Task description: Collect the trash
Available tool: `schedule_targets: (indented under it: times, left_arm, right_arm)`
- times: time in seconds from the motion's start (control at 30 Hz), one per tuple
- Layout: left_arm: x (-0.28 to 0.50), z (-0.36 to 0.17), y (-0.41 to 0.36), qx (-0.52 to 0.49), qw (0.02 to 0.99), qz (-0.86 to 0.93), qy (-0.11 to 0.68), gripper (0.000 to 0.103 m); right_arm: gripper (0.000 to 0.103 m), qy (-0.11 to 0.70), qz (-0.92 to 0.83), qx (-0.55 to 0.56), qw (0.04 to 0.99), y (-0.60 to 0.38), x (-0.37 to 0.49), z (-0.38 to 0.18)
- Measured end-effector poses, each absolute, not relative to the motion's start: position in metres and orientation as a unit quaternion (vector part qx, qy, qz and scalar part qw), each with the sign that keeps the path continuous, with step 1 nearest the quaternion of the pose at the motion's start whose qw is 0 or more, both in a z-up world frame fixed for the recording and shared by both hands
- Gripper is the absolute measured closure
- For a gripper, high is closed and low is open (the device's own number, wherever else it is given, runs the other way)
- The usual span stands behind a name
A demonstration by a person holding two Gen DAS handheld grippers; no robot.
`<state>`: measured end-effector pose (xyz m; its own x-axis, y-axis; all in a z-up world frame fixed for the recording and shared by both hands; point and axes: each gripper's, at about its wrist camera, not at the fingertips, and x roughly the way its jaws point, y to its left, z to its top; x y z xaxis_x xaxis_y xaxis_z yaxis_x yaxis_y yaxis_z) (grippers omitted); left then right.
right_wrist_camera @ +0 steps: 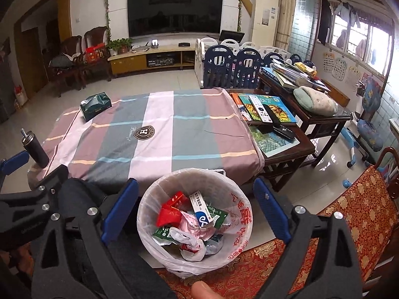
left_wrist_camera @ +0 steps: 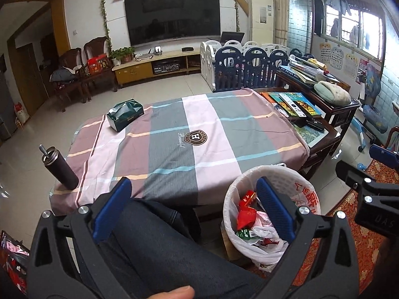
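A trash bin lined with a white plastic bag [right_wrist_camera: 239,226] stands on the floor in front of the table; it also shows in the left wrist view [left_wrist_camera: 296,189]. It holds several pieces of trash [right_wrist_camera: 194,221]: red wrappers, a white-blue box, green packets, crumpled plastic. My right gripper [right_wrist_camera: 195,209] is open and empty, its blue fingers on either side of the bin, above it. My left gripper [left_wrist_camera: 192,204] is open and empty over the person's dark-trousered knee [left_wrist_camera: 154,244], left of the bin.
A table under a striped cloth [right_wrist_camera: 154,134] carries a green tissue pack [right_wrist_camera: 96,106] and a dark flask [right_wrist_camera: 35,147]. A wooden side table [right_wrist_camera: 281,144] with books and remotes stands to the right. A red patterned cushion [right_wrist_camera: 356,206] lies at lower right.
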<state>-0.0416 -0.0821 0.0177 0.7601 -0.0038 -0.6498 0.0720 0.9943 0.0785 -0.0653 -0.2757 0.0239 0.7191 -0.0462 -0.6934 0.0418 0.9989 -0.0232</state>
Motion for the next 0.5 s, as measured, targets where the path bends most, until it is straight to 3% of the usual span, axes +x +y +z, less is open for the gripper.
schedule_targets:
  times: [0.5]
  left_arm:
    - [-0.041,0.017,-0.082,0.050,0.936,-0.016,0.348,0.003]
  right_arm:
    - [0.011,0.395,-0.021,0.001,0.918,-0.274,-0.060,0.010]
